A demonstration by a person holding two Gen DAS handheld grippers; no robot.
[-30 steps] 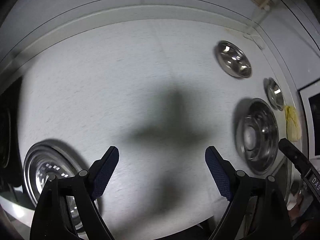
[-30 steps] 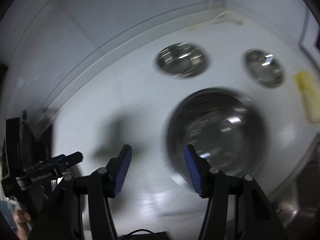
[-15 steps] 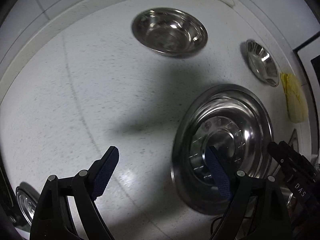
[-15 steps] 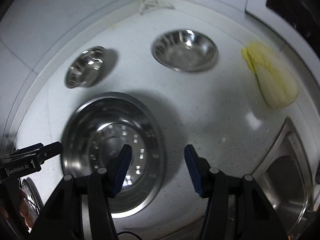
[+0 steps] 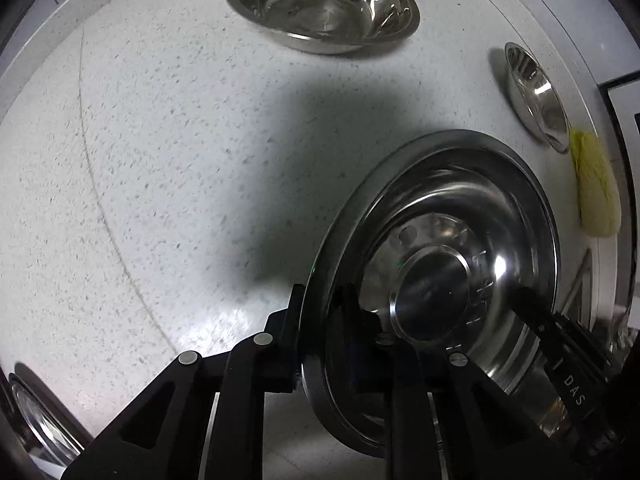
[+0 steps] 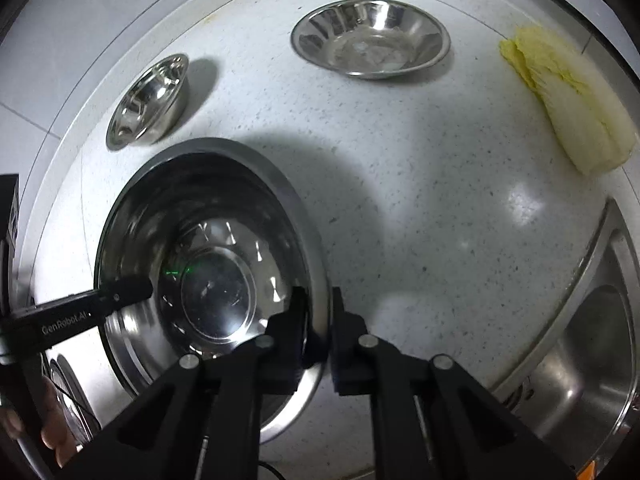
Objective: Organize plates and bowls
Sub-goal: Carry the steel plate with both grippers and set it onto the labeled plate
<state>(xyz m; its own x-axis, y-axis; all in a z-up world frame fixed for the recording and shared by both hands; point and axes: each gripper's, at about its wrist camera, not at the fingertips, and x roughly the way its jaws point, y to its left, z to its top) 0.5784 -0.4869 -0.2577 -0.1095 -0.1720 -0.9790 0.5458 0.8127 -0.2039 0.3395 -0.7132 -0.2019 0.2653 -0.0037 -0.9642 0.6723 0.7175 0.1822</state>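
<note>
The left gripper [image 5: 320,312] has just closed its jaws on the left rim of the big bowl [image 5: 460,208], one finger outside the rim and one inside, so the steel edge is pinched between them. The right gripper [image 6: 318,312] has likewise just closed its jaws on the opposite, right rim of the same big bowl [image 6: 192,208], again with one finger on each side of the edge. Both grippers point steeply down, and each shows at the side of the other's view. The bowl sits on the speckled white tabletop [image 5: 168,160], with bright reflections in its flat bottom. Beyond it stand two smaller steel bowls, well apart from each other: a mid bowl [image 6: 370,38] toward the back and a small bowl [image 6: 150,100] near the back edge. A yellow-white cabbage piece [image 6: 572,108] lies on the tabletop to the right, near the steel sink [image 6: 592,344]. At the lower left of the left view another steel dish [image 5: 36,420] shows at the tabletop's edge, and fingers of a hand [image 6: 52,436] show at the lower left of the right view.
</note>
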